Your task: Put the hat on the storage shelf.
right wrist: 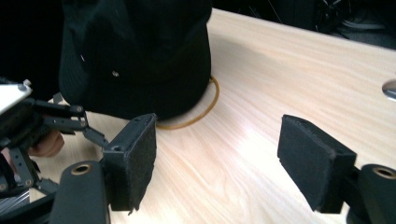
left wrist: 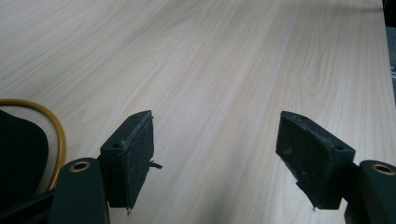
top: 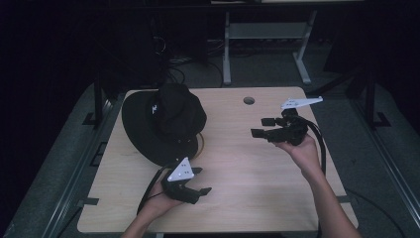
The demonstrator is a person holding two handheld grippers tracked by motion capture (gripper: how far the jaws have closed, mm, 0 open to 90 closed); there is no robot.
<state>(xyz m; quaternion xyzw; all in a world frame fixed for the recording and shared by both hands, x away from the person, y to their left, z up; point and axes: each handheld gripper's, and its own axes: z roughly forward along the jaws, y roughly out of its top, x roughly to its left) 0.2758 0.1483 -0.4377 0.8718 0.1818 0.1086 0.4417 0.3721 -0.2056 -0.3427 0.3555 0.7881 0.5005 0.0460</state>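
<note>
Work surface: wooden table [top: 237, 173], with a round hole [top: 249, 100] near its far edge.
Object: black brimmed hat [top: 166, 121] on the table's far-left part, a yellow cord [right wrist: 205, 109] curving out from under the brim.
Left gripper [top: 198, 181]: near the front edge, just beside the brim; jaws apart, empty.
Right gripper [top: 262, 127]: right of centre, aimed toward the hat; jaws apart, empty.
Step in hand: likely approach; no contact with the hat yet.
Next move: probably calls for closing on the brim or crown, avoiding the cord.

Black hat [top: 166, 121], small white logo; yellow-orange cord [right wrist: 205, 109] beneath; pale wood-grain table [top: 257, 168]; black grippers, grey plates.
</note>
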